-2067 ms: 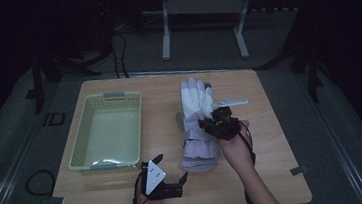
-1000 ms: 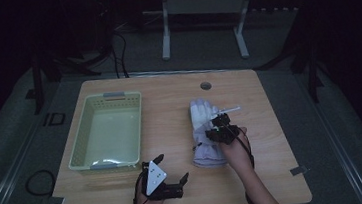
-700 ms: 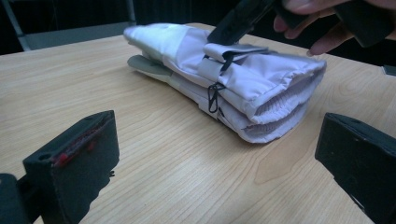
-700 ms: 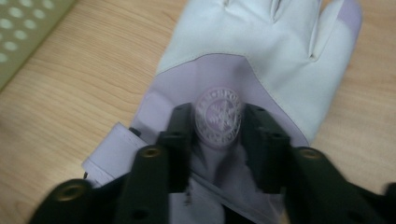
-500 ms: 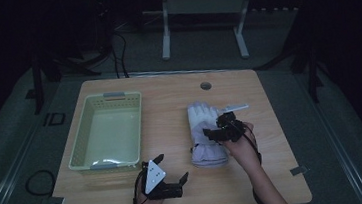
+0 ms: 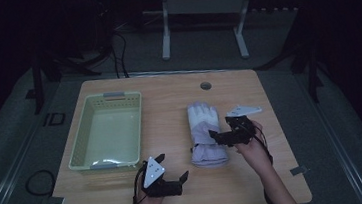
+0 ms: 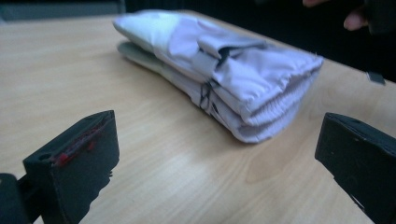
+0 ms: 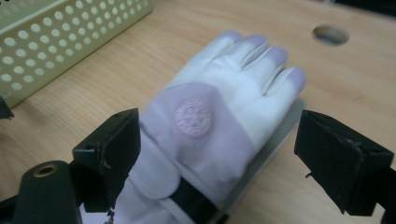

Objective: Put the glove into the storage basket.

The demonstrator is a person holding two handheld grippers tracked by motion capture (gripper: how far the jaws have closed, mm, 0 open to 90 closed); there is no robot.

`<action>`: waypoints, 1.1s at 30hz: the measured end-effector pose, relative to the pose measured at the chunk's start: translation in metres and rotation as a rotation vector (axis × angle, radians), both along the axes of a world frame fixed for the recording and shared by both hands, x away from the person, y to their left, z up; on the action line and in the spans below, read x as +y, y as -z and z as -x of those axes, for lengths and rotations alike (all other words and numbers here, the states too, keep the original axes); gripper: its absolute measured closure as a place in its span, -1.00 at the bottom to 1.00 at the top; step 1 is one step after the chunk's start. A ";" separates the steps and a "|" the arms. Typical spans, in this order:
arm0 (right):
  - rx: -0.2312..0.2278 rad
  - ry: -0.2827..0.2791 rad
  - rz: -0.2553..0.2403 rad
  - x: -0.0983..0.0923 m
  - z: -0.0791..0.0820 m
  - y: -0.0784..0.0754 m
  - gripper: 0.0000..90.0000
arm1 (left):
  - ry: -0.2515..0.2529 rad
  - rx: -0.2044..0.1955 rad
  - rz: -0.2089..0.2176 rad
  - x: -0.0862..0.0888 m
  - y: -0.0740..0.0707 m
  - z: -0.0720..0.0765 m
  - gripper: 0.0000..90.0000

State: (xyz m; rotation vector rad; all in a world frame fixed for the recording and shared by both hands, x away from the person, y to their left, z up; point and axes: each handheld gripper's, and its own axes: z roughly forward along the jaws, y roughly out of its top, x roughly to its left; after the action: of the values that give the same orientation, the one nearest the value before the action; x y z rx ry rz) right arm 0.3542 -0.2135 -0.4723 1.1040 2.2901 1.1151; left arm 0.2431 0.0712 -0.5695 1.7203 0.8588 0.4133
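Observation:
A pair of white and pale lilac gloves (image 6: 204, 130) lies stacked on the wooden table (image 6: 237, 187), right of centre, fingers pointing away. In the right gripper view the top glove (image 8: 210, 121) shows a round badge. My right gripper (image 6: 219, 131) hovers at the gloves' right side. Its jaws have just been opening and now stand wide; in the right gripper view (image 8: 219, 149) the glove lies below and ahead of them, unpinched. My left gripper (image 6: 172, 166) rests near the front edge, open and empty. The left gripper view (image 7: 219, 154) faces the gloves' cuff end (image 7: 224, 70).
A pale green perforated basket (image 6: 113, 95) stands on the left half of the table, its wall (image 8: 56, 37) just left of the gloves. A round cable hole (image 6: 205, 85) sits near the far edge. A metal stand is on the floor behind the table.
The gloves were drawn nearer and set down as a compact stack. The right gripper let go of them, opened its jaws and backed off slightly to the right. The left gripper kept still.

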 end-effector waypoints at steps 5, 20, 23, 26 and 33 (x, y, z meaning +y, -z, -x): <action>-0.021 -0.035 -0.021 -0.016 0.002 0.000 -0.65 | 0.032 -0.009 -0.058 -0.008 -0.012 -0.002 -0.93; 0.016 0.020 -0.069 -0.031 -0.003 0.000 -0.68 | 0.097 0.129 -0.035 -0.031 -0.052 -0.040 -0.94; 0.026 0.001 -0.090 -0.027 -0.006 0.000 -0.77 | 0.091 0.157 -0.049 -0.039 -0.058 -0.054 -0.94; 0.027 0.013 -0.078 -0.022 -0.008 0.001 -0.77 | 0.069 0.169 -0.076 -0.044 -0.060 -0.059 -0.93; 0.036 0.054 -0.069 -0.011 -0.022 0.010 -0.60 | 0.030 0.220 -0.146 -0.061 -0.062 -0.071 -0.83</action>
State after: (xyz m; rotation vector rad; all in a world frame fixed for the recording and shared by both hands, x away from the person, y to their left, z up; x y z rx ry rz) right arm 0.3759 -0.2248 -0.4824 1.2148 2.2502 1.1702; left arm 0.3139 0.0105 -0.5079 1.9370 0.9791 0.2750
